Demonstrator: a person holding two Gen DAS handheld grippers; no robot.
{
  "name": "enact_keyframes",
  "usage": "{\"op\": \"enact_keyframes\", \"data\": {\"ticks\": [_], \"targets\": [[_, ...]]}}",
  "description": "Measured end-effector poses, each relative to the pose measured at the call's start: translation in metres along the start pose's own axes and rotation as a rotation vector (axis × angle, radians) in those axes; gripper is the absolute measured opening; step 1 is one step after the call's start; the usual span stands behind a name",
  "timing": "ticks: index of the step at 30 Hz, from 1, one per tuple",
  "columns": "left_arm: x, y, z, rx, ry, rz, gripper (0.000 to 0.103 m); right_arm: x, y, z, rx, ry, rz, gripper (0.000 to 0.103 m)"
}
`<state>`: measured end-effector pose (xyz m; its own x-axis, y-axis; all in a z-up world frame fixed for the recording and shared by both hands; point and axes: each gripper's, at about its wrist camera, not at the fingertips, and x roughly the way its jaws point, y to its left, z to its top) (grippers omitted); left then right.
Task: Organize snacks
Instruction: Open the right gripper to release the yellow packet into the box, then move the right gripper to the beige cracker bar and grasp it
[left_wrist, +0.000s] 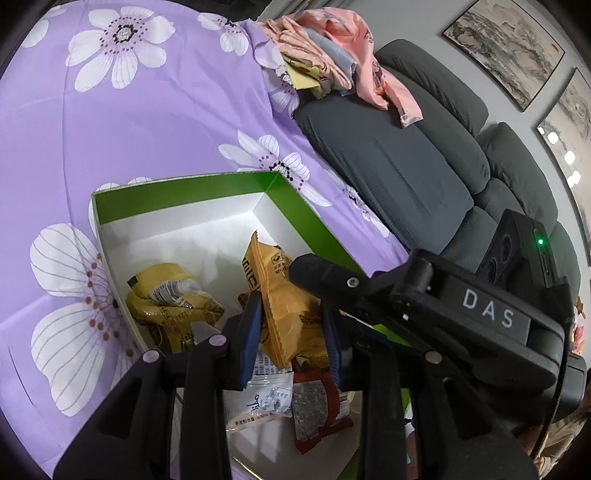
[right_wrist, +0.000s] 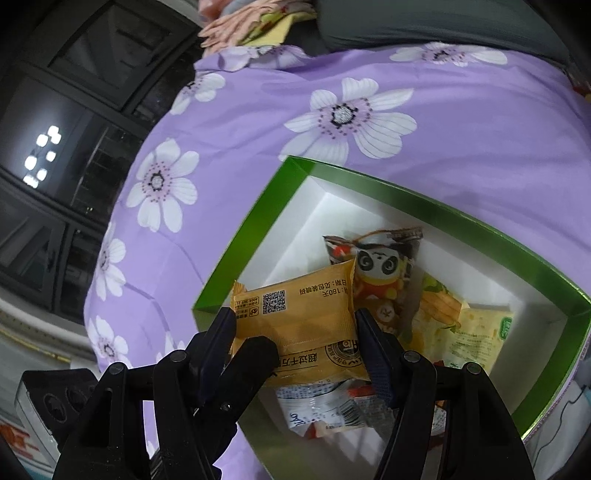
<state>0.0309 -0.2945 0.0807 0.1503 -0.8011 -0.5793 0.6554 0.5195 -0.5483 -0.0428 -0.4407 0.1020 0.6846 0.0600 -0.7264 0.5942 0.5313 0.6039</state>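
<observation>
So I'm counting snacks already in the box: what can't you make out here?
- Left wrist view: the held orange packet and left gripper hide packets beneath; the green box's near end is cut off.
- Right wrist view: the orange packet in the right gripper covers the clear packet below.
</observation>
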Motion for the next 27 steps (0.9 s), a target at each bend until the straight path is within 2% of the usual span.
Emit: {"op": "enact_keyframes", "data": {"ticks": [4,7,9,13,20,25,27], "targets": [[-0.002,0.001,-0.001,-0.003,-0.008,0.014,0.034,0.001,0.0,-0.001,-0.003,-0.003,-0.042,0.068],[-0.013,0.001,-0.001,0.0,-0.04,0.02,0.044,-0.005,0.009,-0.002,-0.044,-0.038,-0.065,0.074],[-0.024,0.003,0.0,0.004,-0.062,0.024,0.056,-0.009,0.014,-0.003,-0.063,-0.06,-0.057,0.076],[-0.055,0.011,0.001,0.019,-0.116,0.072,0.062,-0.018,0.031,-0.007,-0.115,-0.095,-0.032,0.078],[-0.135,0.062,-0.005,-0.065,-0.244,0.216,0.076,-0.022,0.081,-0.027,-0.268,-0.122,-0.01,0.078],[-0.198,0.113,-0.023,-0.166,-0.327,0.377,0.082,-0.014,0.127,-0.054,-0.426,-0.108,0.019,0.078],[-0.22,0.137,-0.035,-0.205,-0.342,0.466,0.082,-0.01,0.143,-0.067,-0.487,-0.094,0.027,0.078]]}}
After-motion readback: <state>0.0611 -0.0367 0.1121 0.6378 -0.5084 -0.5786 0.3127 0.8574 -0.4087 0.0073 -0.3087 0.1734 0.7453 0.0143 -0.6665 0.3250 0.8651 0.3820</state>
